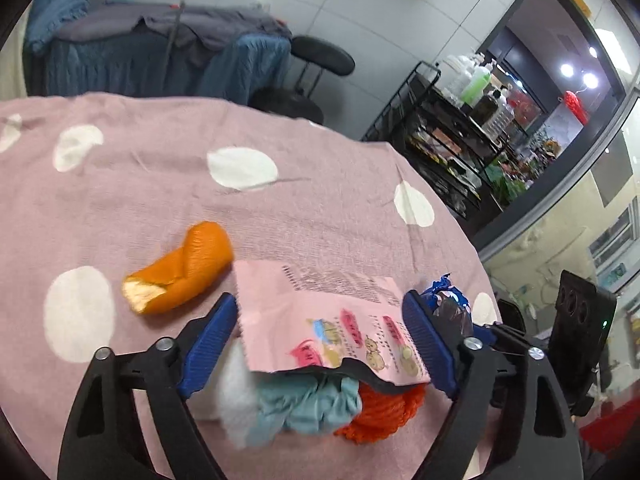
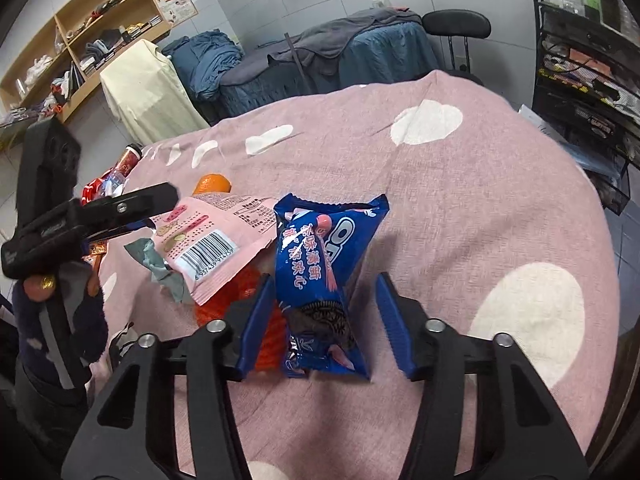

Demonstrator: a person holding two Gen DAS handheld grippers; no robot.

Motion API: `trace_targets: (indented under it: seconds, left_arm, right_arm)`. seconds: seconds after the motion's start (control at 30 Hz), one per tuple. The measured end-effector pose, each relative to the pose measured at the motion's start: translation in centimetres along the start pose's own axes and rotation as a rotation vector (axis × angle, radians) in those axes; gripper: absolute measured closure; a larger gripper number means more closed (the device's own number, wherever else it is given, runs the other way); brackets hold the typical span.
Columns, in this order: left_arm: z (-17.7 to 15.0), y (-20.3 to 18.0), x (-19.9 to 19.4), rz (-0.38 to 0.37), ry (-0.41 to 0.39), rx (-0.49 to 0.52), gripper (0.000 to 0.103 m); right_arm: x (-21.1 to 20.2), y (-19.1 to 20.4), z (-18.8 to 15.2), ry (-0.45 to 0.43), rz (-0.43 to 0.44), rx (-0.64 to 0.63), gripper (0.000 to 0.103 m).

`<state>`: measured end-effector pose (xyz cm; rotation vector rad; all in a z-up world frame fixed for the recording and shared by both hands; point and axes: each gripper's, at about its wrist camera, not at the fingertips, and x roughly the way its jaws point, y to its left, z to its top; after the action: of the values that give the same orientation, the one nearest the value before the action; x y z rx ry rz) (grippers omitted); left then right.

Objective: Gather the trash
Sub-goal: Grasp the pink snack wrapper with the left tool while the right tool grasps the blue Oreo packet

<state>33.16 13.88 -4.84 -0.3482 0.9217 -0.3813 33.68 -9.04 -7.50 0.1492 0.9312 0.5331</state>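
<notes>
A pink snack wrapper (image 1: pixel 320 312) lies between the fingers of my open left gripper (image 1: pixel 322 312), over a teal cloth (image 1: pixel 308 404), a white wad (image 1: pixel 236 392) and an orange-red net (image 1: pixel 384 408). An orange peel (image 1: pixel 184 272) lies left of it. A blue Oreo packet (image 2: pixel 320 276) lies on the pink table cover between the fingers of my open right gripper (image 2: pixel 324 300). In the right wrist view the left gripper (image 2: pixel 136 204) is at the left, over the pink wrapper (image 2: pixel 216 240), with the peel (image 2: pixel 211 184) behind.
The table has a pink cloth with white spots (image 2: pixel 460 208). A black wire rack (image 1: pixel 448 136) with bottles stands at the right. A covered bench and a black stool (image 2: pixel 456 26) stand behind. A plastic bottle (image 2: pixel 120 172) lies at the table's left edge.
</notes>
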Motion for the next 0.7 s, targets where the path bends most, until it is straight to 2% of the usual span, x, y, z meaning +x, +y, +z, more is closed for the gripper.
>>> trace_targets:
  seconds: [0.03, 0.07, 0.2, 0.3, 0.4, 0.5, 0.7]
  left_arm:
    - [0.2, 0.1, 0.5, -0.017, 0.019, -0.012, 0.032]
    - [0.3, 0.1, 0.8, -0.029, 0.027, -0.018, 0.042]
    - [0.2, -0.5, 0.5, -0.05, 0.026, 0.005, 0.076]
    - [0.1, -1.0, -0.5, -0.075, -0.011, 0.001, 0.089]
    - [-0.6, -1.9, -2.3, -0.104, -0.063, 0.006, 0.095]
    - [-1.5, -3.2, -4.3, -0.134, -0.123, 0.018, 0.095]
    - [-4.6, -7.4, -7.9, -0.095, -0.237, 0.117, 0.096]
  right_arm:
    - [0.3, -0.1, 0.0, 0.009, -0.002, 0.006, 0.068]
    - [0.6, -0.2, 0.0, 0.018, -0.001, 0.013, 0.079]
    - [0.3, -0.6, -0.1, -0.009, 0.016, 0.034, 0.087]
    - [-1.0, -0.5, -0.2, -0.061, -0.001, 0.029, 0.089]
    - [-2.8, -0.2, -0.5, -0.118, -0.019, 0.011, 0.09]
    - [-5.1, -0.6, -0.8, -0.172, -0.008, 0.022, 0.09]
    - [-9.5, -1.5, -2.7, -0.241, -0.006, 0.041, 0.09]
